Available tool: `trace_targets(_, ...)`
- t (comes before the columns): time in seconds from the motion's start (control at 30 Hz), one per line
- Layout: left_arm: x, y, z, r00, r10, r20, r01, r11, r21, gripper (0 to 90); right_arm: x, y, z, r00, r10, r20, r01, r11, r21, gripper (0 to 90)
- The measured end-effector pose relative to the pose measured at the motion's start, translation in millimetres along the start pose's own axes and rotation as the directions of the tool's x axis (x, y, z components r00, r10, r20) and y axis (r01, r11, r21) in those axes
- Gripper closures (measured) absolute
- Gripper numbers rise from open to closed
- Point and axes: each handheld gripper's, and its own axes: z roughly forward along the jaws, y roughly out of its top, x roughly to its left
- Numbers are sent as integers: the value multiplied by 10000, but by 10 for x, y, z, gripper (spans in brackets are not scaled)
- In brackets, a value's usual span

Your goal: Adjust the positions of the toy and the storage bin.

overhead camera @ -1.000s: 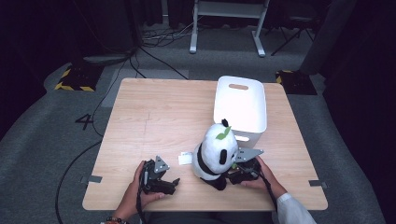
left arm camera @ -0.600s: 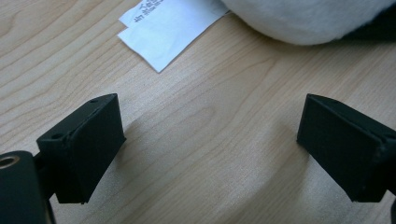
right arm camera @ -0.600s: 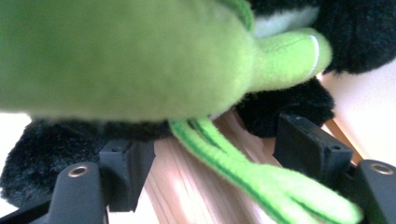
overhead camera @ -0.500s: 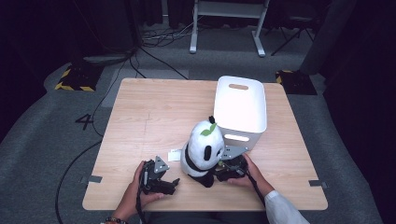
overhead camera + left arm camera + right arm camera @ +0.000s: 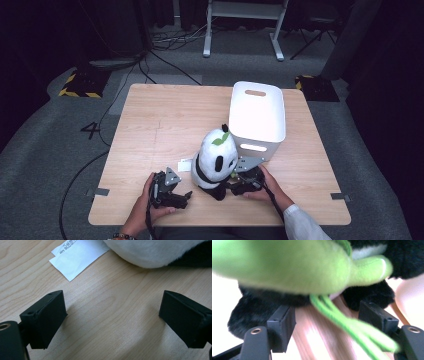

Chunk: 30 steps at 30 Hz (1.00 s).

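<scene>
A: Where does the panda plush toy (image 5: 216,162) sit?

B: It stands upright on the wooden table (image 5: 165,125), near the front edge and a little right of the middle. Its back is close to the near wall of the white plastic bin (image 5: 257,117), which stands toward the far right corner. A green leaf sprig sits on top of the panda's head.

A: And the right gripper (image 5: 239,181)?

B: A hand holds it at the panda's right side, low against the toy, close to the front edge. In the right gripper view its jaws stand wide apart, having just closed a little. The panda's black fur (image 5: 274,302) and a green plush part (image 5: 287,267) sit just beyond the jaw tips, and a green cord (image 5: 342,317) trails down between them. The pads are not pressing on the toy; it has hold of nothing.

A: The left gripper (image 5: 187,195)?

B: It rests in the other hand at the front edge, left of the panda. In the left gripper view its jaws are spread wide over bare wood, gripping nothing. The panda's white underside (image 5: 152,252) lies just ahead, and the toy's paper tag (image 5: 77,256) lies flat on the table beside it.
</scene>
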Motion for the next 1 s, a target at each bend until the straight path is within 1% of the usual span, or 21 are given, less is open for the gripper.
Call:
trace_targets(0.07, -1, -1, -1, 10000, -19, -18, 19, 10000, 2, 73, -13, -13, -79, 10000, -70, -32, 70, 10000, -16, 295)
trace_targets(0.17, -4, -3, -2, 10000, -47, -45, 47, 10000, -3, 73, -33, -30, -230, 9995, -146, -283, 141, 9998, -163, 291)
trace_targets(0.2, -4, -3, -2, 10000, -47, -45, 47, 10000, -3, 73, -33, -30, -230, 9995, -146, -283, 141, 9998, -163, 291)
trace_targets(0.23, -5, -4, -4, 10000, -56, -66, 56, 10000, -3, 73, -36, -35, -287, 9995, -158, -257, 152, 9996, -217, 292)
trace_targets(0.27, -9, -5, -6, 9999, -82, -101, 82, 10000, 0, 73, -51, -50, -404, 9995, -254, -203, 248, 9993, -275, 291)
trace_targets(0.3, -9, -5, -6, 9999, -82, -101, 82, 10000, 0, 73, -51, -50, -404, 9995, -254, -203, 248, 9993, -275, 291)
trace_targets(0.33, -17, -4, -18, 9997, -163, -170, 165, 9998, 114, 73, -83, -65, -525, 9997, -244, -59, 241, 9989, -398, 291)
trace_targets(0.37, -17, -4, -18, 9997, -163, -170, 165, 9998, 114, 79, -83, -65, -525, 9997, -244, -59, 241, 9989, -398, 291)
trace_targets(0.4, -34, -3, -42, 9999, -57, -89, 58, 9998, 175, 103, -127, -75, -643, 9999, -136, -19, 135, 9984, -555, 291)
trace_targets(0.43, -44, -6, -46, 10000, -84, -20, 84, 9999, 103, 131, -154, -78, -703, 9998, -176, 54, 179, 9977, -658, 291)
trace_targets(0.5, -67, 4, -53, 9999, 20, -131, -18, 9999, 103, 166, -199, -67, -816, 9998, -84, 166, 98, 9964, -841, 291)
trace_targets(0.53, -84, 14, -64, 9996, 130, -246, -129, 9999, 42, 164, -220, -55, -870, 9996, -61, 260, 86, 9955, -947, 291)
trace_targets(0.57, -84, 14, -64, 9996, 130, -246, -129, 9999, 42, 160, -220, -55, -870, 9996, -61, 260, 86, 9955, -947, 291)
trace_targets(0.6, -110, 38, -110, 9994, 232, -269, -241, 9991, -351, 163, -252, -24, -964, 9983, -87, 582, 145, 9947, -1014, 289)
trace_targets(0.63, -110, 38, -110, 9994, 232, -269, -241, 9991, -351, 164, -252, -24, -964, 9983, -87, 582, 145, 9947, -1014, 289)
trace_targets(0.67, -120, 53, -137, 9994, 213, -257, -227, 9983, -543, 164, -266, -9, -1005, 9971, -164, 745, 240, 9944, -1030, 289)
trace_targets(0.7, -138, 92, -180, 9991, 116, -420, -147, 9972, -736, 162, -296, 19, -1080, 9951, -175, 978, 282, 9936, -1093, 287)
trace_targets(0.73, -147, 113, -201, 9992, 124, -392, -155, 9967, -798, 161, -313, 29, -1111, 9947, -164, 1013, 280, 9931, -1142, 285)
trace_targets(0.8, -173, 159, -240, 9991, 264, -335, -294, 9953, -927, 161, -357, 45, -1153, 9942, -137, 1068, 265, 9925, -1192, 275)
trace_targets(0.9, -219, 222, -296, 9988, 473, -134, -486, 9914, -1217, 162, -425, 66, -1189, 9908, -134, 1347, 277, 9941, -1048, 271)
trace_targets(1.0, -269, 279, -328, 9981, 619, 73, -603, 9880, -1425, 162, -478, 98, -1236, 9904, -77, 1382, 243, 9926, -1186, 268)
